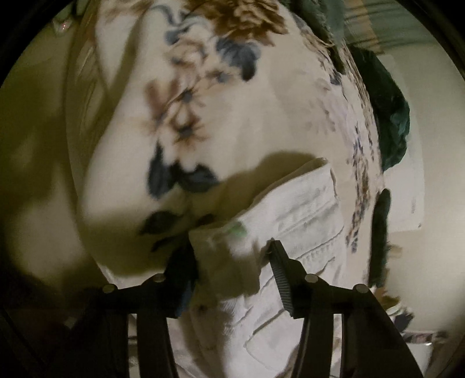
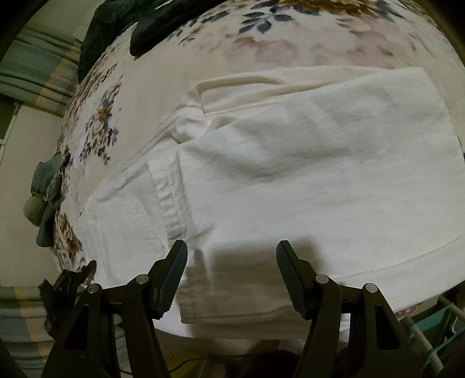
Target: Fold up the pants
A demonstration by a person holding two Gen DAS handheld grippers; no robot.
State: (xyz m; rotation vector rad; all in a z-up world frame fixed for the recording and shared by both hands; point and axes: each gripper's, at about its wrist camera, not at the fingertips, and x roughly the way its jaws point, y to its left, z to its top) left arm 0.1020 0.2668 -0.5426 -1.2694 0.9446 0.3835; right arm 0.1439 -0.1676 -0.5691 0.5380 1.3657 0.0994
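The white pants [image 2: 290, 180] are lying folded over on a floral blanket [image 2: 261, 52], which is covering what looks like a bed, with the leg panel doubled across the seat so that a hem band is running down the middle in the right wrist view. The right claw [image 2: 232, 272] is hovering just above the near edge of the pants with its two fingers standing wide apart and nothing between them; its shadow is falling on the cloth right ahead of it. In the left wrist view the pants [image 1: 293, 209] are showing a pocket and stitched seams, and one corner is curling up off the blanket [image 1: 203, 101]. The left claw [image 1: 232, 261] is sitting at that raised edge, its ribbed right finger lying against the cloth and the left finger mostly hidden behind the fabric; the picture is blurring, so I cannot tell whether it is pinching the pants or only touching them. Dark green clothes [image 2: 122, 26] are lying at the far side of the blanket, and another bundle of grey-green cloth [image 2: 48, 186] is hanging at its left edge.
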